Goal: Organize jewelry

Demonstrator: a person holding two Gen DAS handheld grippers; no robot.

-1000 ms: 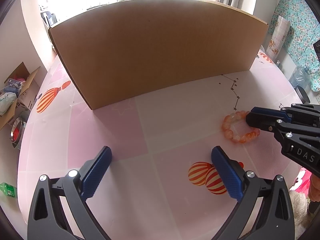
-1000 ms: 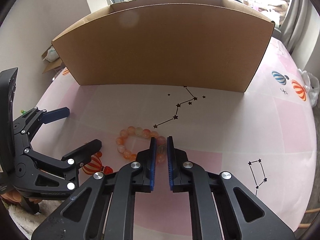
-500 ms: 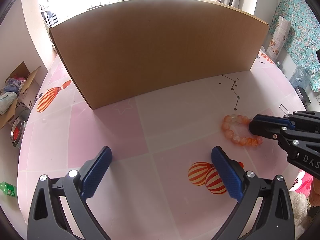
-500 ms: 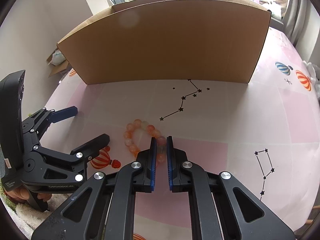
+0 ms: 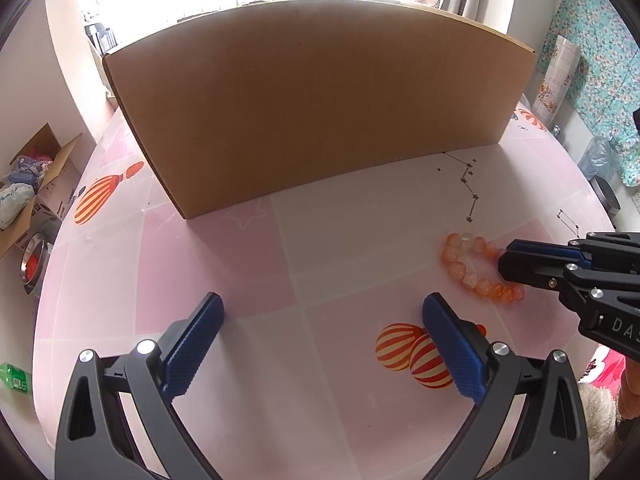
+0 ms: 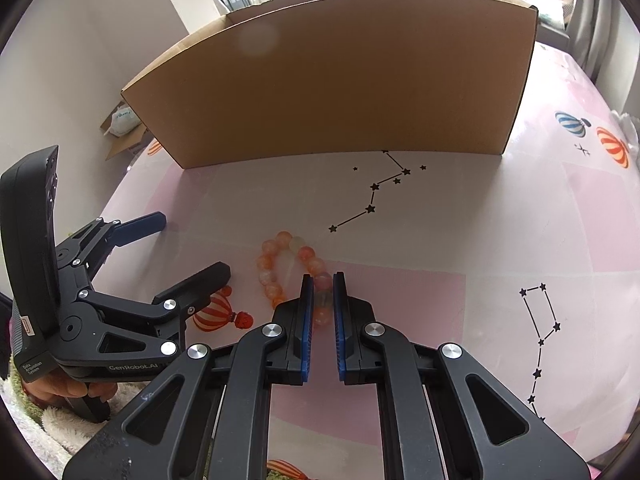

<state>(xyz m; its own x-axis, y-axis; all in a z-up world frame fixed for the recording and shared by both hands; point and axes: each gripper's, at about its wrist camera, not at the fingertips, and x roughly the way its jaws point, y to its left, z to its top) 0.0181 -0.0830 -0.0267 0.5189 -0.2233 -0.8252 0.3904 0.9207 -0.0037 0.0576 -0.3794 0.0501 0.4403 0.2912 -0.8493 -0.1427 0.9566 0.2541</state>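
Pink, with printed balloons and star lines, the desk (image 6: pixel 500 220) is shown from both wrist cameras. An orange bead bracelet (image 6: pixel 280 268) is laid on it, in front of a tall cardboard box (image 6: pixel 340 92). One side of the bracelet is pinched between the nearly closed fingers of the right gripper (image 6: pixel 320 292). Nearby, the left gripper (image 5: pixel 320 320) is held with fingers spread wide, nothing between them.
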